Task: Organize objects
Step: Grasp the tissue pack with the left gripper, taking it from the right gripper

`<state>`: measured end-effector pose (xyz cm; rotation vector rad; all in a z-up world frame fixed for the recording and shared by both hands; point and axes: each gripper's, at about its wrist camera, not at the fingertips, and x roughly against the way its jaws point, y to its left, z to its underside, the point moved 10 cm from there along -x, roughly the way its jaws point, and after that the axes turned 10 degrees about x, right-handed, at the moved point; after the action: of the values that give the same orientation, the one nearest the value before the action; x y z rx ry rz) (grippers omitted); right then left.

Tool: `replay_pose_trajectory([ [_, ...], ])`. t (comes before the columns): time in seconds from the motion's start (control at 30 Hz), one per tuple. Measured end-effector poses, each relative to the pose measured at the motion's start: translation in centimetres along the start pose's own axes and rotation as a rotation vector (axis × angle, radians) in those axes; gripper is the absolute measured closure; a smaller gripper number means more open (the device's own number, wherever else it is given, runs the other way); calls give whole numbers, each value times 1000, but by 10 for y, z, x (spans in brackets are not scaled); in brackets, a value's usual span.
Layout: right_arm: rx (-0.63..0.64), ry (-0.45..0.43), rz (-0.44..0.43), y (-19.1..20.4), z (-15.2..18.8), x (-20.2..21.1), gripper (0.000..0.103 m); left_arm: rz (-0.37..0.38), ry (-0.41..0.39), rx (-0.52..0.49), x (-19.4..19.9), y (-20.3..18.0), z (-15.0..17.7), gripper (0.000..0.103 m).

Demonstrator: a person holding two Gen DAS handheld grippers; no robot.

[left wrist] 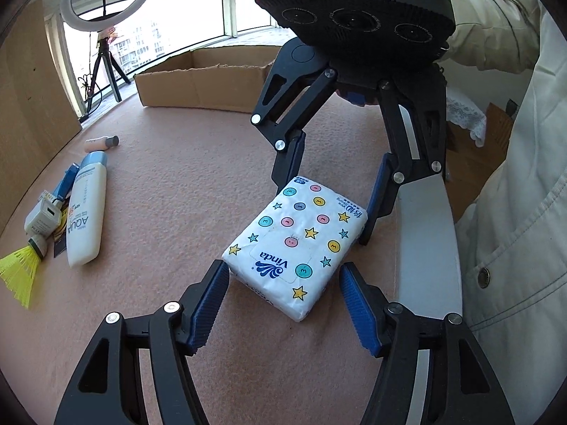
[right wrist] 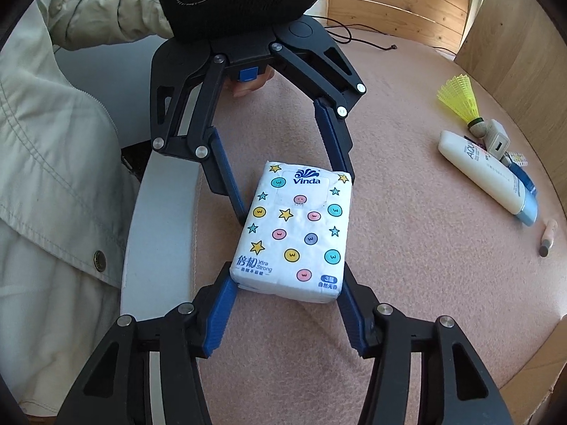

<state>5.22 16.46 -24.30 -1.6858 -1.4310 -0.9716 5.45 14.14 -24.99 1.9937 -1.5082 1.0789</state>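
A white Vinda tissue pack [left wrist: 297, 244] with coloured dots and stars lies flat on the pink cloth; it also shows in the right wrist view [right wrist: 297, 230]. My left gripper [left wrist: 283, 272] is open, its blue pads on either side of the pack's near corner, the left pad touching or nearly touching it. My right gripper [right wrist: 287, 279] straddles the pack's opposite end, both pads against its sides. Each gripper faces the other: the right one shows in the left wrist view [left wrist: 329, 209], the left one in the right wrist view [right wrist: 294, 191].
An open cardboard box [left wrist: 202, 81] stands at the table's far side. A white AQUA lotion bottle [left wrist: 86, 216], a yellow shuttlecock [left wrist: 21, 269], a white charger [left wrist: 42, 217] and a small tube [left wrist: 102, 142] lie left. The white table edge [left wrist: 428, 241] and my jacket are right.
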Motion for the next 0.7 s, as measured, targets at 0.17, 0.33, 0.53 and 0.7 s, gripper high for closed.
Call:
replay_pose_trajectory([
  [0.17, -76, -3, 0, -4, 3, 3, 48, -26, -11, -1, -2, 3, -6, 34],
  [0.33, -74, 4, 43, 4, 13, 8, 44, -9, -15, -22, -3, 4, -13, 34],
  [0.53, 1, 21, 21, 4, 13, 10, 51, 63, 8, -87, 0, -18, -21, 34],
  [0.7, 150, 75, -26, 7, 11, 4, 53, 37, 7, -87, -1, -14, -22, 32],
])
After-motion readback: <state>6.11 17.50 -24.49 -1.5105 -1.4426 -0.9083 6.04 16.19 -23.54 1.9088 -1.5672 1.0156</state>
